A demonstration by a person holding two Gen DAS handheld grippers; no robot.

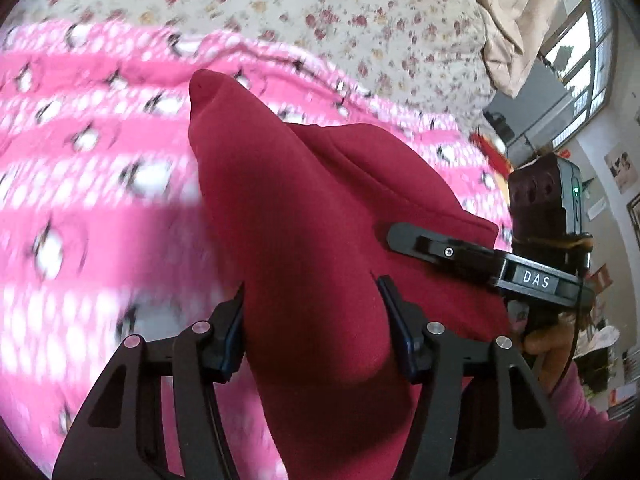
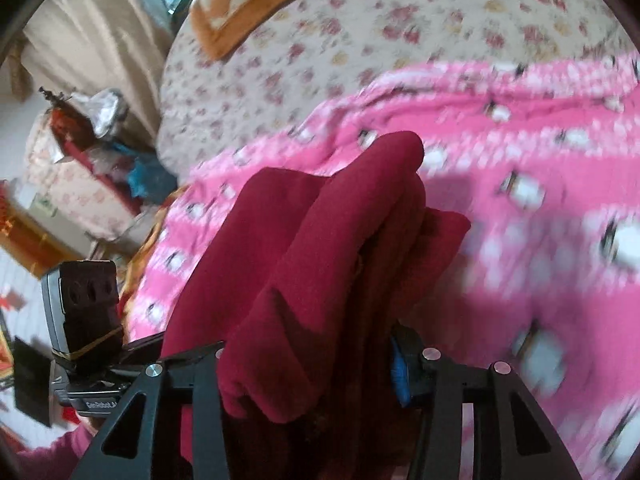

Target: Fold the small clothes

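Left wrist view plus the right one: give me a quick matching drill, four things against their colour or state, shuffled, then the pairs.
Things:
1. garment
2. blanket
3. bedsheet
4. left gripper

Colour or state:
A. pale with small red flowers
B. dark red, bunched up
C. shut on cloth
D. bright pink with white and black penguin-like figures

Pairs: 1-B, 2-D, 3-A, 4-C.

The right gripper also grips the same garment, above the blanket.
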